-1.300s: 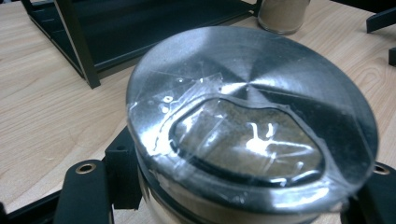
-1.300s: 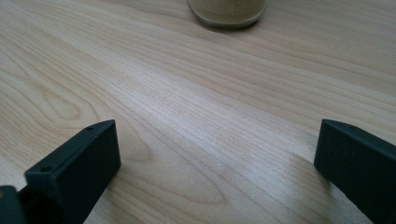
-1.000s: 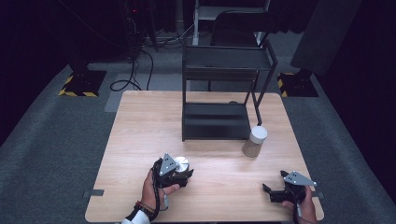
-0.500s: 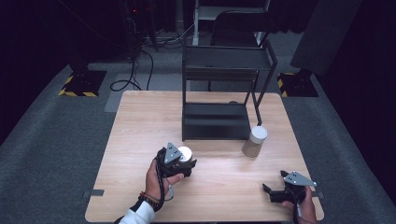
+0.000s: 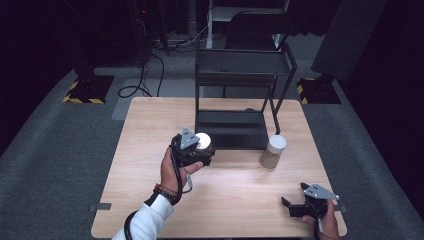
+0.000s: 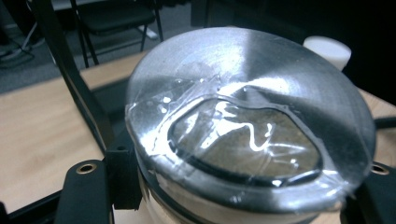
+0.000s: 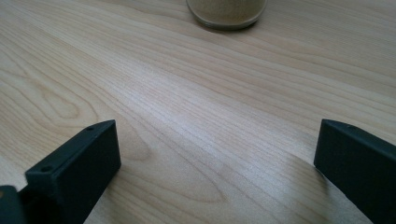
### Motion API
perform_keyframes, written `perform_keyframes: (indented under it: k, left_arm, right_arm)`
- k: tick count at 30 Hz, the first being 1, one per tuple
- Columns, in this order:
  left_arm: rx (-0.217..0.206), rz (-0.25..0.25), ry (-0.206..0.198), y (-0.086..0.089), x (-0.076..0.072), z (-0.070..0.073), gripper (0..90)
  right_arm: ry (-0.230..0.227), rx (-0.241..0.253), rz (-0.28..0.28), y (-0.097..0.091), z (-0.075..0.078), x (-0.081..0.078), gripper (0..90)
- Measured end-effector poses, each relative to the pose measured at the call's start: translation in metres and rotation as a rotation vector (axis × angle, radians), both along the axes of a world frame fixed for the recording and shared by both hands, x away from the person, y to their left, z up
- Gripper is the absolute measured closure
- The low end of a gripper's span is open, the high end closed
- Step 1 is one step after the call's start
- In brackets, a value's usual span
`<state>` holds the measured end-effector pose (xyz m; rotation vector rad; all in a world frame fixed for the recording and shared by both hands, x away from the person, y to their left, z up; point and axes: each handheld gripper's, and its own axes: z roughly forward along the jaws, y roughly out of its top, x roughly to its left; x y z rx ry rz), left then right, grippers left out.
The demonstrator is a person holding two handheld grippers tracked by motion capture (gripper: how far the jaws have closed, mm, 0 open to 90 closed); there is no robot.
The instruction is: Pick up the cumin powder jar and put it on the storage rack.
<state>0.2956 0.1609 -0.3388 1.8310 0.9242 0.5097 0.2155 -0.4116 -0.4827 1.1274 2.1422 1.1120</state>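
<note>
My left gripper (image 5: 200, 150) is shut on a jar with a silver lid (image 5: 202, 142), held up off the wooden table (image 5: 150, 150) in front of the black shelf rack (image 5: 235, 75). In the left gripper view the jar's silver lid (image 6: 247, 121), with a taped clear window over tan powder, sits between the black jaws. A second jar with a white lid (image 5: 273, 151) (image 6: 327, 49) stands on the table by the rack's right leg. My right gripper (image 5: 292, 205) rests open near the front right corner; its jaws stand wide apart over bare wood, with that jar's base (image 7: 226, 11) ahead.
The rack's low shelf (image 5: 230, 131) lies just behind the held jar, and its upper shelf (image 5: 240, 62) is above. A black chair (image 5: 257, 22) stands beyond the table. Cables (image 5: 145, 75) run over the grey floor at the back left.
My left gripper has risen with the silver-lidded jar and moved toward the rack. The right gripper has stayed in place.
</note>
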Motion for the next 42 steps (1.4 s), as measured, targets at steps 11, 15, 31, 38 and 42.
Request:
perform_keyframes:
  k: [11,15,31,38,42]
  left_arm:
    - [0.005,-0.032,-0.048,-0.016,0.023,0.047,31.4]
    - [0.006,-0.051,-0.058,-0.023,0.033,0.062,31.4]
    - [-0.031,-0.044,-0.068,-0.028,0.062,0.092,31.4]
    - [-0.055,-0.038,-0.08,-0.028,0.072,0.107,31.4]
    - [-0.053,-0.048,-0.093,-0.029,0.077,0.117,31.4]
  right_arm:
    - [0.0,0.0,0.0,0.0,0.0,0.0,0.0]
    - [0.001,0.001,0.002,0.0,0.0,0.0,0.0]
    - [0.01,0.006,0.003,-0.001,0.001,0.002,0.0]
    - [0.014,0.008,0.003,-0.002,0.001,0.003,0.0]
    - [0.014,0.008,0.003,-0.002,0.001,0.003,0.0]
